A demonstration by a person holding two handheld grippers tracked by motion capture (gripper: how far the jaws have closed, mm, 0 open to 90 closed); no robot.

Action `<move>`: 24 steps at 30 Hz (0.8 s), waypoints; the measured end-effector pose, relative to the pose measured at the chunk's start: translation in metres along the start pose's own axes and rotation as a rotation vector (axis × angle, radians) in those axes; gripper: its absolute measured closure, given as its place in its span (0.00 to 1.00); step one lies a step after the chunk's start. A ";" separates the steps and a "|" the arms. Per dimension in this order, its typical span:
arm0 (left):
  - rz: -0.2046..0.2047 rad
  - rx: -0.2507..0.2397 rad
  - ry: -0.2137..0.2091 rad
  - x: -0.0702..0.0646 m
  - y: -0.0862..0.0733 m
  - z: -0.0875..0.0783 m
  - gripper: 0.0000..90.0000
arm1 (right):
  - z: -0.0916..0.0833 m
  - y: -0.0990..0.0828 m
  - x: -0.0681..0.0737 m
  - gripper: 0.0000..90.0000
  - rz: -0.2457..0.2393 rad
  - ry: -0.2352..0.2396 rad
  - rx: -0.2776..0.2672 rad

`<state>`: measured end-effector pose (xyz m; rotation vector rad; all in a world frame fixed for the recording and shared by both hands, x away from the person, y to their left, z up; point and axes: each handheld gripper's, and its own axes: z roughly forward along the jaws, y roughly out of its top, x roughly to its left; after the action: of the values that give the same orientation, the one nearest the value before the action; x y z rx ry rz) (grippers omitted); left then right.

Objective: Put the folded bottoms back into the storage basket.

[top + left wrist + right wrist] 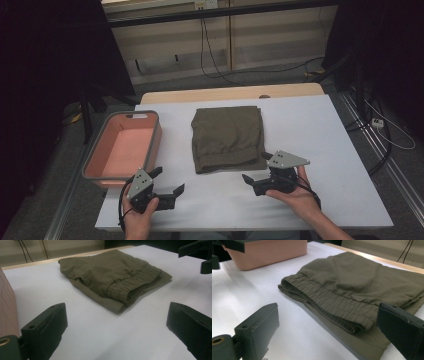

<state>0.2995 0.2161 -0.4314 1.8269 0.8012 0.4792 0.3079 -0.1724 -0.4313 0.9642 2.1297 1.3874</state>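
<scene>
**Two open grippers flank folded shorts**

Both sit low at the near desk (320,130) edge, prob. staged for a two-point pickup. Left hand-held gripper (167,182) rests beside the pink bin (92,155), jaws spread wide, holding nothing, well short of the cloth. Right hand-held gripper (258,167) is also wide and empty, jaws just beside the shorts' near corner, aimed along the waistband. Shorts (227,137) lie mid-desk, right of the bin: olive, folded into a neat rectangle, layers stacked flat, gathered elastic waistband (332,302) facing the person w/ a thick rolled edge.
</scene>
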 end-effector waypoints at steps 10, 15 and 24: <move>-0.010 0.005 -0.008 0.000 0.000 0.001 0.04 | 0.025 0.014 -0.001 0.12 -0.087 0.000 0.088; -0.003 0.010 -0.012 0.000 0.000 0.001 0.04 | 0.041 0.025 0.002 0.14 -0.112 0.022 0.122; -0.008 -0.007 -0.017 0.001 0.000 -0.001 0.04 | 0.075 0.039 -0.001 0.22 -0.119 0.126 0.260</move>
<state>0.2993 0.2173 -0.4311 1.8179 0.7941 0.4600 0.3705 -0.1167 -0.4270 0.8450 2.4646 1.1622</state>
